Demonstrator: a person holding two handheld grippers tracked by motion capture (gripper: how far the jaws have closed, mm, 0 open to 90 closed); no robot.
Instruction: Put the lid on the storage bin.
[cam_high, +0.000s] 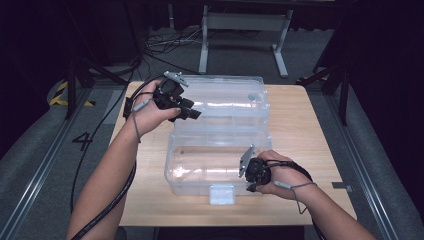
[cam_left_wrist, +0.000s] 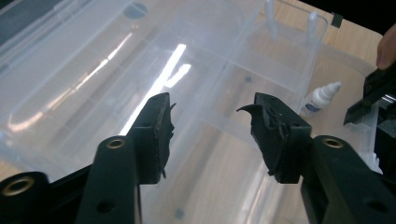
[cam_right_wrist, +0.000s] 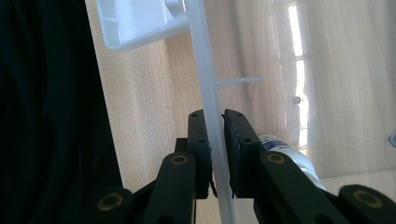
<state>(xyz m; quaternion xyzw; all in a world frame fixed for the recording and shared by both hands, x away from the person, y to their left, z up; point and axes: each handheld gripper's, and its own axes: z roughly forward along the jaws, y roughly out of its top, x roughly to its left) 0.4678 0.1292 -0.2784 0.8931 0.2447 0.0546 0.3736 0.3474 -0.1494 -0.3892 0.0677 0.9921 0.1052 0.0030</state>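
The clear box sits open on the table, lid laid back. My right claw clamps its front wall; my left claw hangs empty, jaws apart. Inside lies a small bottle; closing is probably what is left.

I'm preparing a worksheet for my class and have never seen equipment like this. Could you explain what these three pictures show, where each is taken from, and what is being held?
A person sits at a wooden table with a two-jaw tool in each hand. The high view looks down from above the person. The other two pictures come from small cameras riding on each tool, looking along its black jaws.

On the table stands a clear plastic box with its lid swung open behind it. A small white dropper bottle lies inside.

The right hand-held gripper is clamped on the box's near wall, close to the latch, seemingly steadying it. The left hand-held gripper is open with nothing between its jaws, above the box near the lid.
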